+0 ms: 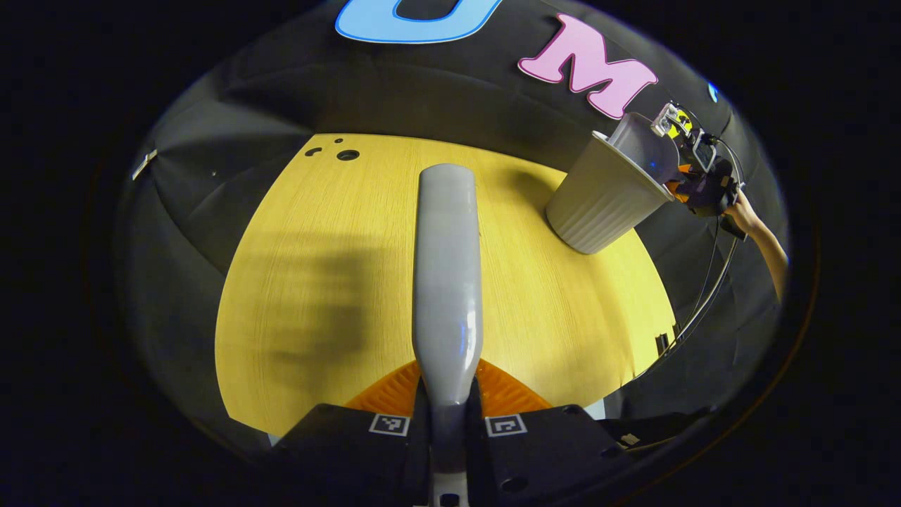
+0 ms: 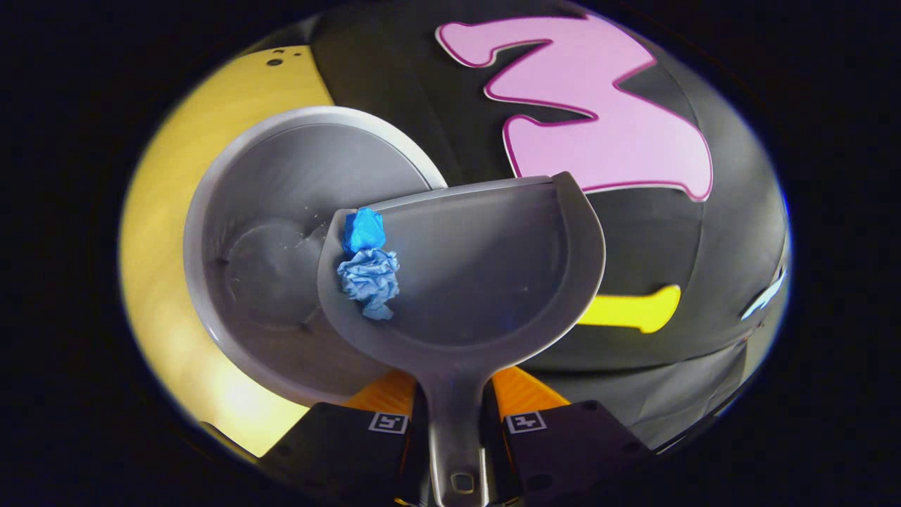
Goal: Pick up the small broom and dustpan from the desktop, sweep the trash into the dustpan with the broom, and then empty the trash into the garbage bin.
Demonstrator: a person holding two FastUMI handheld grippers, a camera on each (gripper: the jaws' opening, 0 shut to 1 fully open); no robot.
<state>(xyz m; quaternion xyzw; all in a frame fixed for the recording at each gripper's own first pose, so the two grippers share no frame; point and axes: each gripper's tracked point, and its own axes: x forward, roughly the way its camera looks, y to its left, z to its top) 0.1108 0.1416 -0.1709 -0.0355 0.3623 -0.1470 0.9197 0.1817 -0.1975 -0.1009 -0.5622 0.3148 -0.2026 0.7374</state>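
Underneath everything lies the yellow wooden table (image 1: 324, 282), bare except for a few small holes (image 1: 347, 155) near its far edge. At its right side the pale ribbed bin (image 1: 605, 197) leans toward the far gripper (image 1: 693, 179) and the hand (image 1: 739, 208) holding it. In the right gripper view, the grey dustpan (image 2: 486, 274) hangs tilted over the bin's open mouth (image 2: 281, 246), hiding part of its rim. Two crumpled blue paper scraps (image 2: 369, 264) sit at the pan's lower edge. The right gripper (image 2: 456, 422) pinches the dustpan's handle. The left gripper (image 1: 448, 422) is clamped on the grey broom (image 1: 448, 282), which points out over the table.
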